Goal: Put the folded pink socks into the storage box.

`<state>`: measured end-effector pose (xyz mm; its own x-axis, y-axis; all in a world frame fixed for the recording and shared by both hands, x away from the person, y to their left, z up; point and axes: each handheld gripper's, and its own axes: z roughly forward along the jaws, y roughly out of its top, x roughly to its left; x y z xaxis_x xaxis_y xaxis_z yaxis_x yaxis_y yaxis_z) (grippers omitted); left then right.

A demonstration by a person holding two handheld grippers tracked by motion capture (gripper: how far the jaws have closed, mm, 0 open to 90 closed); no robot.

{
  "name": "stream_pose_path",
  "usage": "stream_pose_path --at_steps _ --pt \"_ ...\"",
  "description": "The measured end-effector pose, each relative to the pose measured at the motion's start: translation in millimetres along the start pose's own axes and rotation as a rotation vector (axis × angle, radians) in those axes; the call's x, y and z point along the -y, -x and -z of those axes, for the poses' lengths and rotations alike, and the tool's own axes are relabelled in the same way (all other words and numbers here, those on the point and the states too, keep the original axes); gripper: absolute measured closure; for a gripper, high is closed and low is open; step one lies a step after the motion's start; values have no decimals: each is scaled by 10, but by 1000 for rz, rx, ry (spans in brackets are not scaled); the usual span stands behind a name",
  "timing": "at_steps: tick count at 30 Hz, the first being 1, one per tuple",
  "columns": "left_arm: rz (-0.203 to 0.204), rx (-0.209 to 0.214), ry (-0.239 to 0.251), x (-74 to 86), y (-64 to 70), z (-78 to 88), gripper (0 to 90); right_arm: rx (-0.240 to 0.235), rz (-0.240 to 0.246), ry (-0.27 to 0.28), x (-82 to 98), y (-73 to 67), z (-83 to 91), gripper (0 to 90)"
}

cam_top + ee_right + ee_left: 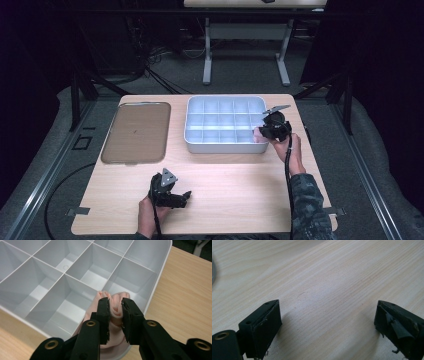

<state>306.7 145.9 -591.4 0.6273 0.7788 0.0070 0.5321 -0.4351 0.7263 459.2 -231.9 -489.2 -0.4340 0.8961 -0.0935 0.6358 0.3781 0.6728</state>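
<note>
A white tray with several open compartments stands at the back middle of the wooden table. My right gripper hangs over its front right corner. In the right gripper view the jaws of that gripper are shut on a bunched pale pink cloth, which drapes over the tray's front wall at the near right compartment. My left gripper rests low on the table near the front edge, held by a hand. Its jaws stand wide open with bare wood between them.
A flat brown tray lies left of the white one. The table's front edge runs just behind my left hand. Beyond the table's far edge stand a desk frame and cables on the floor.
</note>
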Motion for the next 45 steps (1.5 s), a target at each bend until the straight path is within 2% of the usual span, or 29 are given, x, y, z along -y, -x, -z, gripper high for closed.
stream_pose_path --at_steps 4,5,6,9,12,13,14,17,18,19,21,23,24,26,29,30,31,32,33,35,36,38,40,41,45 --pt "1 0 0 0 1 0 70 -3 20 -16 22 11 39 752" --pt "1 -1 0 0 1 0 70 -1 28 -11 26 24 74 696" --pt "1 -1 0 0 1 0 70 -1 28 -11 26 24 74 696" --pt "-2 -1 0 -1 -1 0 70 -25 -2 43 35 58 197 620" --pt "2 -1 1 0 1 -1 70 -57 -23 79 64 63 353 499" --pt "-4 -1 0 -1 -3 0 70 -74 -35 88 86 54 441 378" --pt "-4 -1 0 -1 -3 0 69 -74 -35 88 86 54 441 378" --pt "-3 -1 -1 -1 -2 0 69 -94 -63 95 138 12 605 209" --pt "0 -2 0 -1 0 -1 69 -98 -61 107 166 -5 659 186" --pt "-2 -2 0 -1 -1 0 69 -87 -32 127 240 -57 769 149" --pt "0 -2 0 -1 0 -1 69 -93 -26 129 272 -77 799 143" --pt "-4 -2 -1 -2 -2 0 69 -99 -12 128 384 -130 882 130" --pt "3 -2 1 0 2 -1 69 -91 -10 142 506 -180 934 80" --pt "-4 -2 -1 -2 -2 0 69 -98 -12 146 554 -197 942 64" --pt "2 -2 0 -1 2 -1 69 -91 2 129 804 -275 943 23" --pt "2 -3 0 -1 3 -1 69 -91 2 129 804 -275 943 23" --pt "5 -2 2 -1 5 -3 69 -90 -6 121 961 -298 908 14" --pt "5 -2 2 -1 5 -3 69 -90 -6 121 961 -298 908 14" --pt "6 -5 3 -1 8 -4 68 -96 -28 109 1111 -296 833 0" --pt "5 -5 3 -2 8 -4 69 -101 -36 99 1167 -293 796 0" --pt "5 -5 3 -2 8 -4 69 -98 -51 74 1339 -286 708 0" --pt "5 -6 3 -2 9 -3 69 -96 -52 66 1393 -278 685 0" --pt "5 -6 2 -2 9 -4 69 -106 -79 58 1565 -274 618 0" --pt "6 -9 6 -1 11 -7 69 -100 -77 37 1662 -276 583 0" --pt "2 -6 1 -4 7 -4 69 -76 -67 29 1786 -293 549 0"
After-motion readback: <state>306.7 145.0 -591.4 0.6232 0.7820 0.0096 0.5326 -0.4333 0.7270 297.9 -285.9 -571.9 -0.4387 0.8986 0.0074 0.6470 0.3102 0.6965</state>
